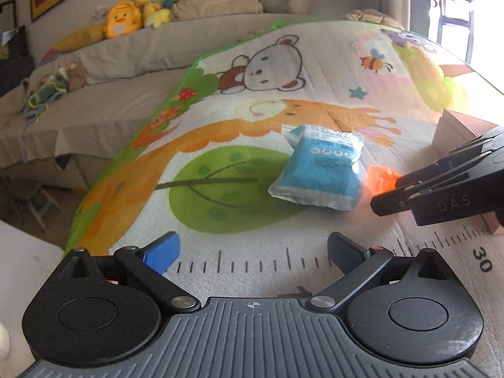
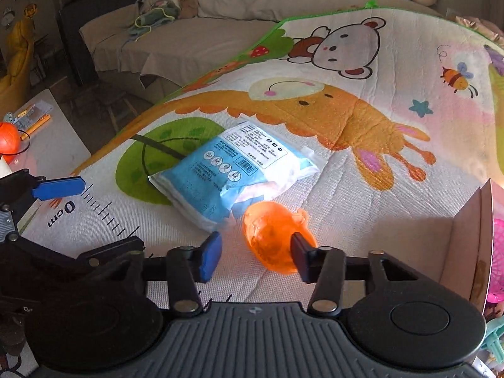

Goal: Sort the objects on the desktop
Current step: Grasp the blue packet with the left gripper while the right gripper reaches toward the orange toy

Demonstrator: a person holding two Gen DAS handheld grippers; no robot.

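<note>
Right tool [image 2: 255, 256] wide around the orange toy [image 2: 271, 236]; we judge it light, squashy, grip mid-body. Left tool [image 1: 253, 249] wide, empty.

The left claw [image 1: 253, 252] hovers low with its fingers spread wide, a blue pad on one fingertip [image 1: 162, 252] and nothing between them. The right claw [image 2: 256, 256] is also parted, though narrower. Seen from the left wrist view, it reaches in from the right, its fingers pointing left.
</note>
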